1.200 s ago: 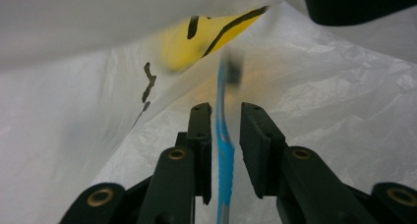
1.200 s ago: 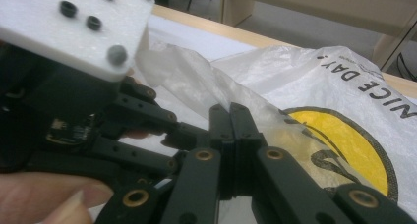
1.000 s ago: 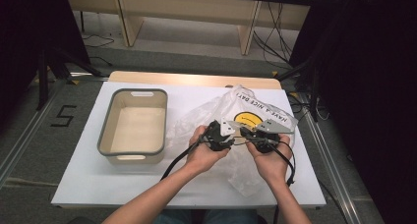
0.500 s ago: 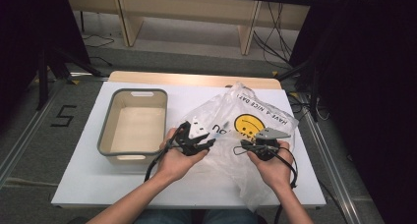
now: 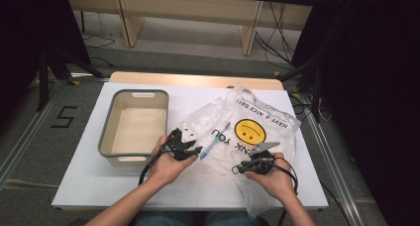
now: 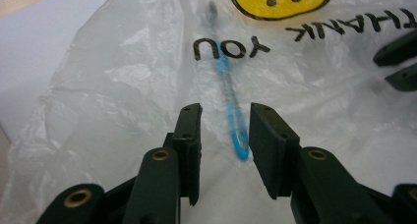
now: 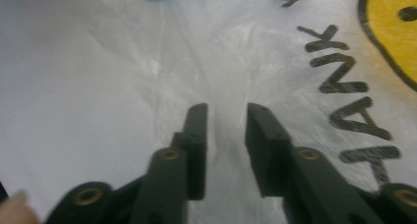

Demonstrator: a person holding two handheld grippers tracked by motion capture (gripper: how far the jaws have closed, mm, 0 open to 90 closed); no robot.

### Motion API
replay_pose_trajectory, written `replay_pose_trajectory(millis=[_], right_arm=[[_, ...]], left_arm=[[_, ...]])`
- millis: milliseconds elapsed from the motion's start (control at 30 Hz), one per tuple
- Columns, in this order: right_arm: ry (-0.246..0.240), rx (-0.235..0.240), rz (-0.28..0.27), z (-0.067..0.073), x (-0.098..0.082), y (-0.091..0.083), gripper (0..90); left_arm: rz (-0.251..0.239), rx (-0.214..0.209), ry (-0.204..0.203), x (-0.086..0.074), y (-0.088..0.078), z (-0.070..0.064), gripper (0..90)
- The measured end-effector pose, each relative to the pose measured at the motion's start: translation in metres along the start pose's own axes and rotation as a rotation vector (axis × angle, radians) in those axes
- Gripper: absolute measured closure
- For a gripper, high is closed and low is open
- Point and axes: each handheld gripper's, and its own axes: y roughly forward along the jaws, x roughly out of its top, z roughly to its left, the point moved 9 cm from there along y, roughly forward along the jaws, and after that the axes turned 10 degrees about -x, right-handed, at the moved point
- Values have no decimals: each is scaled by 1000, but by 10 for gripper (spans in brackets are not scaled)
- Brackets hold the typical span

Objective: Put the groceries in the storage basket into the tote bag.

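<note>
Grey bin (image 5: 133, 129) sat empty, left of the plastic bag (image 5: 247, 137). Left gripper (image 5: 190, 150), jaws just widened, straddled the blue toothbrush (image 5: 214, 141) on the bag, ungripped. Right gripper (image 5: 253, 159), jaws just parted, hovered over the bag's near edge, holding nothing. Transfer to bin likely still pending.

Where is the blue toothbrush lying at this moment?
In the high view the blue toothbrush lies on the plastic bag at mid-table, right of the grey bin, its handle end just off the left hand-held gripper.
</note>
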Motion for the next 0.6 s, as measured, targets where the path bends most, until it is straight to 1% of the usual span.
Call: replay_pose_trajectory(millis=[67,133,167,200,233,267,300,367,400,433,467,500,567,600], right_arm=[[32,-13,-50,-6,6,-10,617],[79,-35,-113,-16,14,-23,553],[79,-35,-113,-16,14,-23,553],[130,-59,-164,-28,20,-36,493],[130,-59,-164,-28,20,-36,493],[171,-109,-188,-44,21,-47,470],[171,-109,-188,-44,21,-47,470],[205,-160,-184,-59,16,-53,455],[225,-210,-155,-71,5,-53,448],[233,-221,-134,-76,-1,-52,444],[247,-221,-114,-78,-7,-51,441],[257,-225,-102,-80,-12,-49,438],[265,-247,-75,-83,-20,-48,432],[271,-258,-69,-85,-22,-48,428]], left_arm=[[6,-7,0,-2,0,-2,647],[9,-10,0,-5,0,-3,644],[9,-10,0,-5,0,-3,641],[9,-18,1,-6,-1,-5,639],[9,-18,1,-6,-1,-5,636],[6,-22,4,-7,-2,-7,635],[6,-22,4,-7,-2,-7,631],[8,-26,7,-9,-3,-9,627],[6,-27,7,-10,-4,-9,618],[4,-27,6,-11,-4,-9,613],[7,-30,6,-12,-5,-9,608],[2,-36,1,-13,-5,-10,601],[6,-42,2,-15,-6,-11,582],[-1,-54,-6,-17,-7,-13,573]])
